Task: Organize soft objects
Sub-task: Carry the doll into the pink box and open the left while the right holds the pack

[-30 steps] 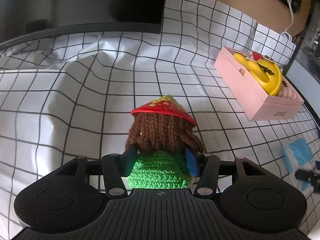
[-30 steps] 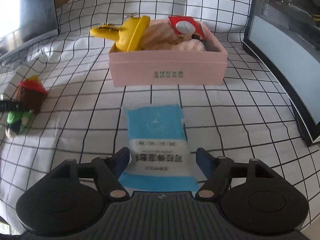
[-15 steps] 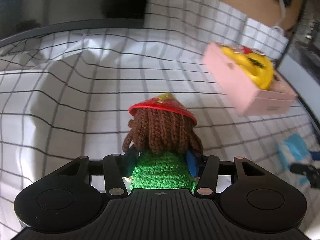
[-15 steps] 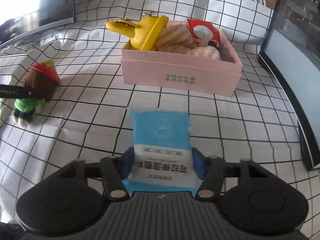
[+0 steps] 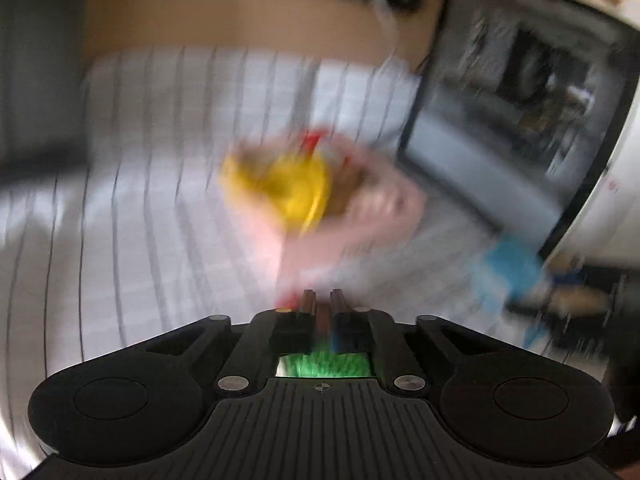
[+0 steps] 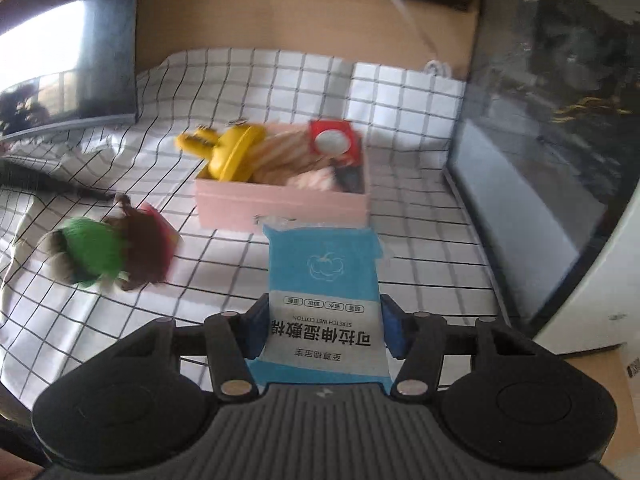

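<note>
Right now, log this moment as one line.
left fingers: shut on crochet doll | right fingers: shut on blue cotton pack | both airborne | pink box: ahead, already holding toys

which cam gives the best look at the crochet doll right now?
Right wrist. There the crochet doll shows nearly whole: green body, brown hair, red hat, slightly blurred. The left wrist view is heavily motion-blurred and shows only a green sliver behind the left gripper, fingers nearly closed.

Both wrist views face forward, sharing pink box (image 6: pixel 280 204), left blurred
</note>
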`<action>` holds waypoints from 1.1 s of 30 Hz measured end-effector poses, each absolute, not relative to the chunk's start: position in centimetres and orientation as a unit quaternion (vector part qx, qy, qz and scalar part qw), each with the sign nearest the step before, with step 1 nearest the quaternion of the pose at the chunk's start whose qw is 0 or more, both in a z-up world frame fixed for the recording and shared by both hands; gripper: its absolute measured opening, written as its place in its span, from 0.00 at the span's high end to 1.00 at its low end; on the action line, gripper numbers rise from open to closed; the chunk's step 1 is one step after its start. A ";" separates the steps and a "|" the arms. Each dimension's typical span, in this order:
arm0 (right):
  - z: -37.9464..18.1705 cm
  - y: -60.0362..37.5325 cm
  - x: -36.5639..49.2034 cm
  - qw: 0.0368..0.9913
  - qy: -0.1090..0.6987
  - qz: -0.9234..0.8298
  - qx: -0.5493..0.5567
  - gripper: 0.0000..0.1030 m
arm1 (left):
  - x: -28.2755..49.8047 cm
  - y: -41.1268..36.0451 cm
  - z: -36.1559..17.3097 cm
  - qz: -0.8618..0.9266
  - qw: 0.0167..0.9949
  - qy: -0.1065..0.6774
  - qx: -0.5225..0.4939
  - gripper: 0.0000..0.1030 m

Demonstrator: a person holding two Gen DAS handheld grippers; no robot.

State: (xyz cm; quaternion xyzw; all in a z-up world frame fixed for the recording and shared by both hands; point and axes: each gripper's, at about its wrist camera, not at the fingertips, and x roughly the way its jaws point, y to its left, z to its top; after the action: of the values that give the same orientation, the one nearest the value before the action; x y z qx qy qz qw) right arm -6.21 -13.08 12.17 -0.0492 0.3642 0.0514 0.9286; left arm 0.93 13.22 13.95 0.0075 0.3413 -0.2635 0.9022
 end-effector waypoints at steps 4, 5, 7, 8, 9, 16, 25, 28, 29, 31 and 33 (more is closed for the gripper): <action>11.7 -15.1 -6.8 0.933 0.358 0.033 -0.032 0.46 | 3.7 10.4 17.2 -0.271 0.909 0.317 0.008 0.87; 11.4 -15.6 -6.8 0.932 0.361 0.029 -0.026 0.46 | 4.4 10.0 16.9 -0.269 0.905 0.328 -0.004 0.86; 10.8 -16.1 -7.0 0.931 0.364 0.027 -0.021 0.46 | 4.9 9.8 16.0 -0.255 0.902 0.350 -0.012 0.85; 10.6 -16.4 -7.0 0.931 0.363 0.027 -0.022 0.46 | 4.7 9.8 15.3 -0.243 0.901 0.360 -0.008 0.85; 10.2 -16.5 -7.0 0.931 0.364 0.027 -0.023 0.46 | 4.5 9.9 14.4 -0.234 0.898 0.372 -0.005 0.85; 7.0 -17.1 -5.4 0.922 0.386 0.007 -0.032 0.46 | 2.6 11.1 9.7 -0.208 0.866 0.449 -0.064 0.85; 8.2 -19.1 -4.8 0.920 0.385 0.014 -0.079 0.19 | -0.5 5.7 7.0 -0.237 0.844 0.462 -0.133 0.85; 7.9 -20.0 -5.3 0.916 0.386 0.041 -0.103 0.19 | -1.2 3.5 6.7 -0.188 0.855 0.444 -0.189 0.85; 7.5 -20.4 -5.5 0.913 0.390 0.051 -0.106 0.19 | -1.4 2.9 6.6 -0.172 0.862 0.436 -0.195 0.85; 6.9 -21.2 -5.9 0.913 0.388 0.073 -0.101 0.19 | -1.5 1.0 6.5 -0.138 0.881 0.412 -0.188 0.85; 6.3 -21.8 -6.1 0.914 0.383 0.091 -0.095 0.19 | -1.2 -1.2 6.6 -0.111 0.900 0.386 -0.170 0.85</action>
State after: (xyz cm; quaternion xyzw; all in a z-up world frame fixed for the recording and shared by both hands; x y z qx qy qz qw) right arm -6.09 -21.83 6.34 -0.0948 0.3831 0.0906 0.9144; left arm -1.15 -1.15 6.56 -0.1702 0.3861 -0.1108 0.8998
